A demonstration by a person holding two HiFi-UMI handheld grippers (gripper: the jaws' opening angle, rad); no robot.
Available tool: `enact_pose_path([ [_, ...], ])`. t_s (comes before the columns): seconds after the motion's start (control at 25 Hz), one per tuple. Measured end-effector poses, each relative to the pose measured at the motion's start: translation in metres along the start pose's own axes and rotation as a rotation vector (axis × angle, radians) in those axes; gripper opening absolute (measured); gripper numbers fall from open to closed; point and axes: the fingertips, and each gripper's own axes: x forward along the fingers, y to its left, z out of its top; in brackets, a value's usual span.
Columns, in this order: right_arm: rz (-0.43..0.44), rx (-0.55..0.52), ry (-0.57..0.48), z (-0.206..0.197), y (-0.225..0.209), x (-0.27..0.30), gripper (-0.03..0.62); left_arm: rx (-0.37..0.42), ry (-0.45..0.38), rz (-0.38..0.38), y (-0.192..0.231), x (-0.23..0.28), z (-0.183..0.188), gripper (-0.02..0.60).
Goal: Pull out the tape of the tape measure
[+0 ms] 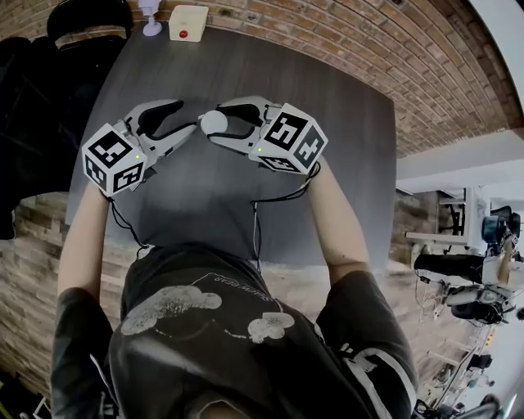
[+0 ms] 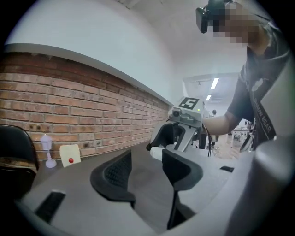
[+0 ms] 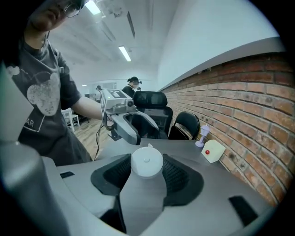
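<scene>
Between the right gripper's point(image 3: 146, 169) black ribbed pads point(image 3: 180, 177) sits the small round white plastic tape measure point(image 3: 146, 159), clamped across its case and held clear above the dark grey tabletop point(image 1: 344, 164). A small white tab point(image 3: 148, 146), judged to be the tape's end, projects from the far edge of the case toward the other tool. On the left gripper point(image 2: 145, 174) the black fingers point(image 2: 113, 177) stand apart with nothing between them, their tips just beside the case but not touching it. No tape is drawn out yet. The step in hand is assessed as seizing the tab with the left gripper. To do it well, the left tips should be brought square onto the tab alone, both pads closing on it without catching the case or the right pads. The right gripper should hold the case firm and level. The pull should then run straight away from the case, in line with the slot, so the tape neither kinks nor slips. The risk noted is that the tab is small and the two tools sit close together, so a skewed approach may knock the case. A cream box with a red button point(image 1: 188, 22) lies well apart at the table's far edge by the red brick wall point(image 1: 393, 49) and is no obstruction.
</scene>
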Motion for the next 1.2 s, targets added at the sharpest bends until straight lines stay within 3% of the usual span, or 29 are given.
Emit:
enact_pose_path([
  [0.32,0.006,-0.060,0.077,0.007,0.029,0.010,0.233,0.017,0.009,-0.102,-0.020,-0.010,-0.006,0.132],
  [0.68,0.010,-0.054,0.102,0.017,0.043,0.024,0.233,0.058,0.087,-0.109,-0.015,-0.035,-0.030,0.121],
  [1.2,0.031,-0.059,0.113,0.034,0.057,0.039,0.233,0.113,0.058,-0.155,-0.019,-0.053,-0.025,0.100],
])
